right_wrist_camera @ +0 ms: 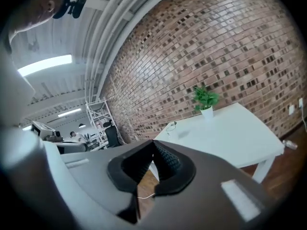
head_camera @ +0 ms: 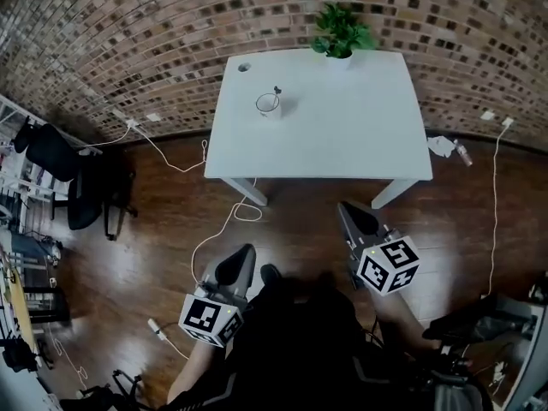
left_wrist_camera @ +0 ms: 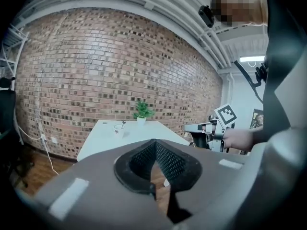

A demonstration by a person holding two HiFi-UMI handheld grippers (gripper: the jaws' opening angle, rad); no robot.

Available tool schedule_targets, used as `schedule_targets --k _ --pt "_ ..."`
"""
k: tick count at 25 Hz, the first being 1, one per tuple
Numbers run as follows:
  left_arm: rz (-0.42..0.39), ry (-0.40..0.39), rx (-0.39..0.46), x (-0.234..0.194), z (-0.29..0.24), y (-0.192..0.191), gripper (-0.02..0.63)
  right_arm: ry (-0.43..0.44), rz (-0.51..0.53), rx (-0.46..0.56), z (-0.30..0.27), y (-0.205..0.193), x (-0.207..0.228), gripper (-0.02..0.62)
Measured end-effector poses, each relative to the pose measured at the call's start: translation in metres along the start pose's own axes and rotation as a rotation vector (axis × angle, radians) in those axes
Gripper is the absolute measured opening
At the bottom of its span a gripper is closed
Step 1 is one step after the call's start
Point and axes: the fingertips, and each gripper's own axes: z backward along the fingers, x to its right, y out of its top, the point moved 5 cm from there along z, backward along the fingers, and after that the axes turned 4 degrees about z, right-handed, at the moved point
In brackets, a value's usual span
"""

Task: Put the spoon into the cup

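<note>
A clear cup stands on the white table, toward its left rear. A dark spoon sticks up out of the cup. Both grippers hang over the wooden floor, well short of the table. My left gripper is shut with nothing between its pads and points toward the table. My right gripper is also shut and empty. From the left gripper view the cup is small and far beyond the jaws. In the right gripper view the cup lies far past the jaws.
A potted plant stands at the table's back edge, with a small round object at its far left corner. White cables trail over the floor. A black office chair and shelving stand at left. A brick wall runs behind.
</note>
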Motion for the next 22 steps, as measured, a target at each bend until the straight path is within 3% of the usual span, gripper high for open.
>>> schedule_targets --k 4,9,13,22 --pt "0.000 -0.005 0.011 0.002 0.029 -0.009 -0.008 0.030 0.036 0.005 0.014 -0.006 -0.035 0.006" --pt "0.003 -0.004 0.133 -0.019 0.074 -0.005 -0.008 -0.020 0.049 0.031 0.024 -0.017 -0.086 0.006" --pt "0.014 -0.057 0.170 -0.035 0.127 -0.012 -0.008 -0.036 -0.046 0.059 0.029 -0.028 -0.146 0.006" --pt "0.021 -0.178 0.151 -0.063 0.204 -0.043 -0.008 -0.111 -0.040 0.071 0.058 -0.051 -0.243 0.006"
